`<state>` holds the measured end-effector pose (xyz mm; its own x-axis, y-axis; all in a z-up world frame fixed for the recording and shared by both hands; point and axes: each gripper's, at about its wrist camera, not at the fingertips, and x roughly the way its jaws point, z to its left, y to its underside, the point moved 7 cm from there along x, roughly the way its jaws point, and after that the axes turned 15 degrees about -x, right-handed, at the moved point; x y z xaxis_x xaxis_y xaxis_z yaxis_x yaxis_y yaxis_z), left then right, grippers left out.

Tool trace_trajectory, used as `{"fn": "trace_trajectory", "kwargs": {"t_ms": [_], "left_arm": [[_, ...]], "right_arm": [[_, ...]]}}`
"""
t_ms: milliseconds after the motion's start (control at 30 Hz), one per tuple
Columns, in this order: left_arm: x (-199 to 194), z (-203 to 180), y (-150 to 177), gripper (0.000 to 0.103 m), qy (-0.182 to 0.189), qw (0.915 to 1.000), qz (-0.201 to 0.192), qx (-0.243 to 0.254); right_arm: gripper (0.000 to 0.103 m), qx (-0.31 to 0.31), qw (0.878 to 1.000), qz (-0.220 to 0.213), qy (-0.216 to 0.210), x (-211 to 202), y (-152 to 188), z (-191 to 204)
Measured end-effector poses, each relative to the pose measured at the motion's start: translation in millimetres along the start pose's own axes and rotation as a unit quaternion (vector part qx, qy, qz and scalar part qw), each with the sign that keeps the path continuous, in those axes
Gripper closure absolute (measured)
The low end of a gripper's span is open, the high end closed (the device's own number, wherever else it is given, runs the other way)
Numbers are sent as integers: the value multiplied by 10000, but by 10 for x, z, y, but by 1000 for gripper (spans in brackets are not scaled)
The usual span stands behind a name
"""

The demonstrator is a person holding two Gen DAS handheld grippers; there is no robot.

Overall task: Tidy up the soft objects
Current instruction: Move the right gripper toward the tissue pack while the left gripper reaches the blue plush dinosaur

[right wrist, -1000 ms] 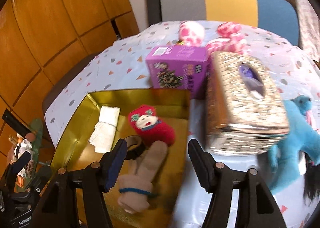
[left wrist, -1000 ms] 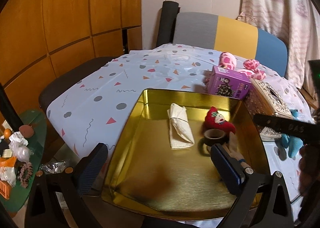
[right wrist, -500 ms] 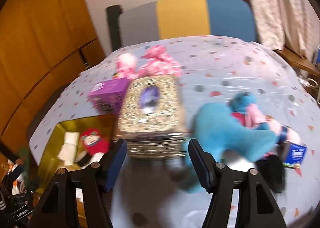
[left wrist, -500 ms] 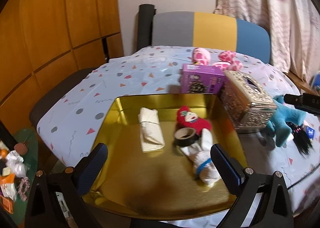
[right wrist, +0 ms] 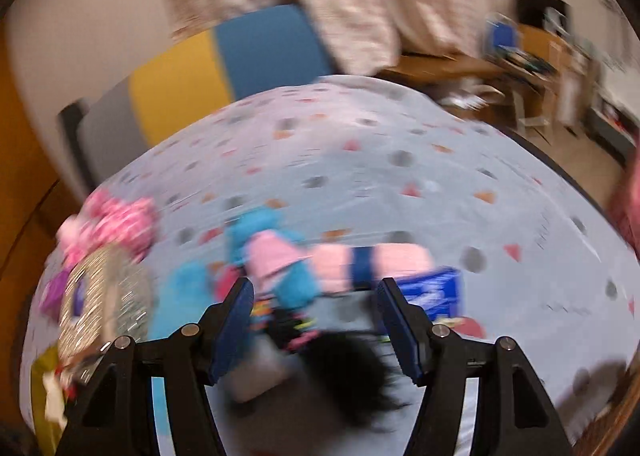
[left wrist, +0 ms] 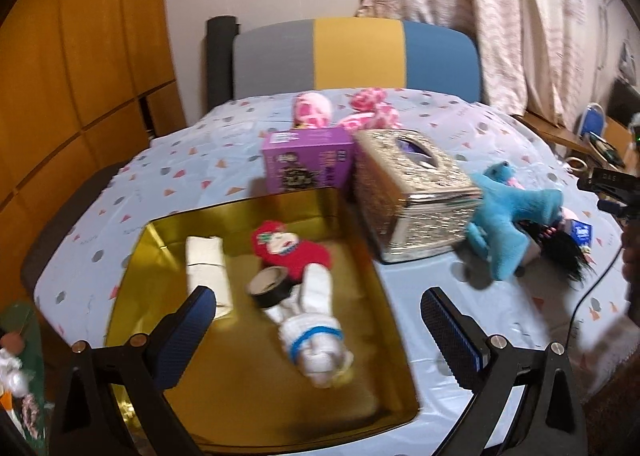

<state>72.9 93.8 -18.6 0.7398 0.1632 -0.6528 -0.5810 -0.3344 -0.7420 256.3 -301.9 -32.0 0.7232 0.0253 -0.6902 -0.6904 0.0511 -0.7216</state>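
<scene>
A gold tray (left wrist: 168,224) holds a rolled white cloth (left wrist: 206,268), a red plush (left wrist: 288,250), a black tape roll (left wrist: 270,287) and a white sock with a blue band (left wrist: 314,332). My left gripper (left wrist: 316,328) is open and empty above the tray's near side. A blue plush toy (left wrist: 506,224) with pink parts (right wrist: 340,262) and black hair (right wrist: 352,368) lies on the table to the right of the tray. My right gripper (right wrist: 316,326) is open just above the toy; that view is blurred. A pink spotted plush (left wrist: 314,112) lies at the back.
A purple box (left wrist: 306,162) and a glittery silver tissue box (left wrist: 412,186) stand behind and right of the tray. A small blue packet (right wrist: 434,290) lies by the blue toy. A grey, yellow and blue chair back (left wrist: 356,56) is beyond the table. A cable (left wrist: 588,292) trails at right.
The right gripper has swung right, from over the tray past the tissue box to above the blue plush. The left gripper's view has also turned right. The white sock now lies in the tray.
</scene>
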Motion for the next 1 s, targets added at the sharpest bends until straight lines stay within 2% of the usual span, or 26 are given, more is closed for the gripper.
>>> {"fn": "trace_trajectory", "kwargs": {"t_ms": [67, 133, 200, 300, 533, 667, 800, 900, 1000], "left_arm": [[20, -90, 21, 0, 136, 9999, 77, 36], [74, -239, 53, 0, 361, 9988, 313, 61], [120, -367, 92, 0, 553, 9974, 459, 100], [208, -604, 165, 0, 869, 9936, 696, 196], [404, -979, 276, 0, 1283, 9834, 1258, 239], [444, -1216, 311, 0, 1454, 9788, 1364, 477], [431, -1421, 333, 0, 1617, 9765, 1237, 707], [428, -1583, 372, 0, 1813, 9712, 1289, 857], [430, -1728, 337, 0, 1866, 9691, 1253, 1020]], "right_arm": [[38, 604, 9981, 78, 112, 52, 50, -299], [37, 1188, 9928, 102, 125, 69, 108, -520], [34, 1487, 9886, 164, 135, 88, 169, -669], [33, 1812, 9830, 283, -43, 123, 262, -759], [33, 1990, 9788, 437, -197, 166, 338, -778], [33, 2211, 9744, 347, -201, 140, 346, -861], [33, 2742, 9610, 308, -162, 125, 434, -1059], [33, 3067, 9505, 398, -293, 173, 518, -1130], [33, 3049, 9507, 439, -351, 193, 519, -1103]]}}
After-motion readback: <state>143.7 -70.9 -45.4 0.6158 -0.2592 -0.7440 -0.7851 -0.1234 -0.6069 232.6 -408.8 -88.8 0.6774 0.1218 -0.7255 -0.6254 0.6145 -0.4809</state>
